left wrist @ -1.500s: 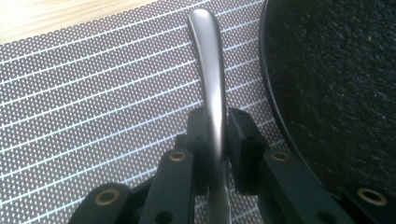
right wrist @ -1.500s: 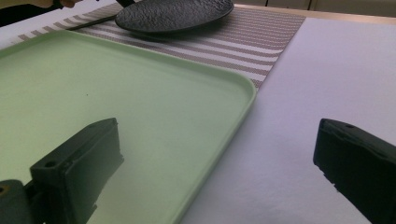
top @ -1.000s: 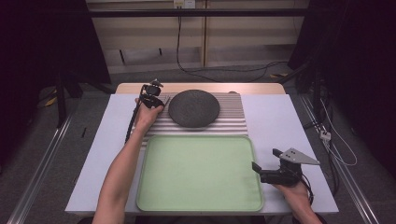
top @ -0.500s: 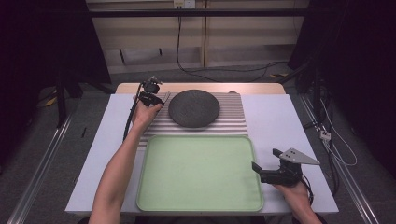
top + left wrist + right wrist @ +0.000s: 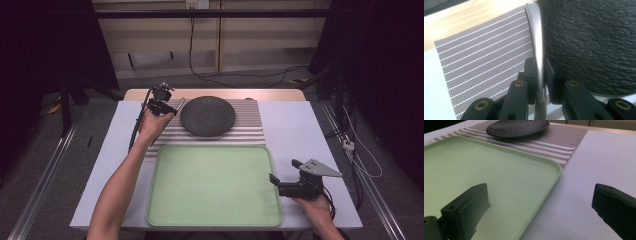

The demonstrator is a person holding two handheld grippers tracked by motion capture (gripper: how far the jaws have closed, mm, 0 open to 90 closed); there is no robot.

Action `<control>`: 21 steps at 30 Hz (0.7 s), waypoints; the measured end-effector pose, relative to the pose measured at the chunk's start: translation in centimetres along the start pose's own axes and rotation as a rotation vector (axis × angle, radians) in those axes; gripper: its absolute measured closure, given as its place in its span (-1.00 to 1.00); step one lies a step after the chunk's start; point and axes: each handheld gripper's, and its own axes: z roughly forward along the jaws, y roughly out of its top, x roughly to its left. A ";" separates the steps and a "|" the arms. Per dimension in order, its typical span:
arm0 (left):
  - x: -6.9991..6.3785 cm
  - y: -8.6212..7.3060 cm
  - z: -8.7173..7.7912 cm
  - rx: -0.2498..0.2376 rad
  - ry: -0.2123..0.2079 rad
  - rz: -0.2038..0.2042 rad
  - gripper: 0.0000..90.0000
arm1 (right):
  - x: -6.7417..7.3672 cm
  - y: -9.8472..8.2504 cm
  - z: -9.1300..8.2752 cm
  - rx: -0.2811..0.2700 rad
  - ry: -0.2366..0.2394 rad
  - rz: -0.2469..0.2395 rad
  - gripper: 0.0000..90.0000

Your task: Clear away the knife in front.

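My left gripper (image 5: 169,106) is shut on the thin silver handle of a metal utensil (image 5: 535,37), held over the striped placemat (image 5: 247,131) at the left rim of the dark round plate (image 5: 207,116). In the left gripper view the handle runs up between my pads (image 5: 530,72), beside the plate (image 5: 594,42). The utensil's working end is hidden. My right gripper (image 5: 280,182) rests at the right edge of the pale green tray (image 5: 215,182), with its jaws wide open and nothing between them (image 5: 541,202).
The white table top (image 5: 295,125) carries the placemat at the back and the green tray (image 5: 486,170) in front. The plate (image 5: 517,127) lies on the mat beyond the tray. Cables trail on the floor behind and to the right.
My left gripper has lifted slightly with the utensil still clamped in it. The right gripper has stayed where it was.
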 end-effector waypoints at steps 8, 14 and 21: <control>-1.2 -0.2 -1.9 -0.031 -0.005 0.033 0.78 | -0.1 0.0 0.1 0.003 -0.001 0.001 -0.98; -1.8 -0.7 -3.3 -0.054 -0.011 0.048 0.78 | 0.0 0.0 0.1 0.003 -0.002 -0.003 -0.98; -2.8 -1.4 -4.7 -0.067 -0.013 0.069 0.78 | 0.0 0.0 0.1 0.005 -0.003 -0.002 -0.98</control>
